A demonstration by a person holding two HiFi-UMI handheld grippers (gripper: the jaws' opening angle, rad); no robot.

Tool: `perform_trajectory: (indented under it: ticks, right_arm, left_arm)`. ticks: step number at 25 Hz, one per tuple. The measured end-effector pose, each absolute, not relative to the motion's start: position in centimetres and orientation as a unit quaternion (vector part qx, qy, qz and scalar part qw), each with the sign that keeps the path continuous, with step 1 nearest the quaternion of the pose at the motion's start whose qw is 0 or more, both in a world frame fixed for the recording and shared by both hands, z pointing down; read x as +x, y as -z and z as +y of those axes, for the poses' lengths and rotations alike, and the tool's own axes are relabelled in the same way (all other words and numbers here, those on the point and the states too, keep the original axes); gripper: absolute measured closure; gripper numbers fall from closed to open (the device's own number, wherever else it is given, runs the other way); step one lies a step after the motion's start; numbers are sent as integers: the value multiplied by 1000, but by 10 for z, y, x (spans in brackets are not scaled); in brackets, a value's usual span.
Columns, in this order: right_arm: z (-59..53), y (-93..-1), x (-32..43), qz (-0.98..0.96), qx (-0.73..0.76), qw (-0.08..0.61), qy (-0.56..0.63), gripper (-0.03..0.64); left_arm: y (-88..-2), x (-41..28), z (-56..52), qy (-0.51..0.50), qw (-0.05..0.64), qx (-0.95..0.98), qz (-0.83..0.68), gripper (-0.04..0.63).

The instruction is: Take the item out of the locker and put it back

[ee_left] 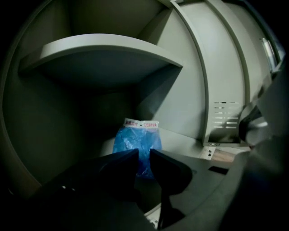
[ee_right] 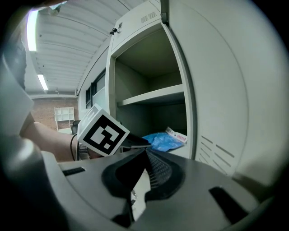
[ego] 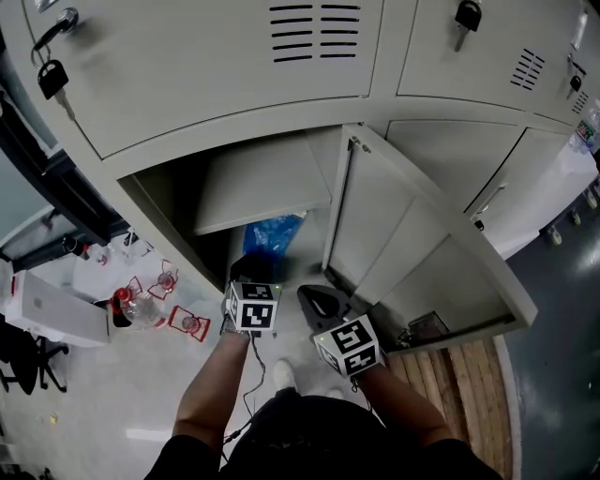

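With our left gripper (ee_left: pixel 144 153) barely parted at the blue bag (ee_left: pixel 135 140) and our right gripper (ee_right: pixel 145 151) clenched empty, we may, it seems, just shove the bag deeper.

A black padlock (ego: pixel 52 77) hangs with its key at upper left, a second padlock (ego: pixel 467 16) at the top right. On the pale floor (ego: pixel 103 412) at left lie what look like clear bottles (ego: pixel 141 307) (red fittings around them) beside a white box (ego: pixel 52 309). Wooden planks (ego: pixel 473 394) lie at lower right.
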State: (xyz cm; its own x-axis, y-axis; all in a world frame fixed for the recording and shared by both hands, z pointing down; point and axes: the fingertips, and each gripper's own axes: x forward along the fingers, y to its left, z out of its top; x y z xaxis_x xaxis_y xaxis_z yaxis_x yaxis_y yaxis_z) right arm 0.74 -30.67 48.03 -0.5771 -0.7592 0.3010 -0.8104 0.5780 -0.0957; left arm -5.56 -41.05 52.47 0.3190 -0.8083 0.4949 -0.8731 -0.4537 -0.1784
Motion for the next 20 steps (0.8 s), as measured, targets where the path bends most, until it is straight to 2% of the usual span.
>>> perform_trajectory:
  ticks: [5,20]
  right_arm:
    - [-307,-479,4,-884,440,112,-110,615]
    - [-281,-472,7,-897,418,111,-92,616]
  left_arm:
    - [-519,-51,-411,-256,45,818,-512,449]
    - [-482,-47,-376,-212,19,815,-539,423]
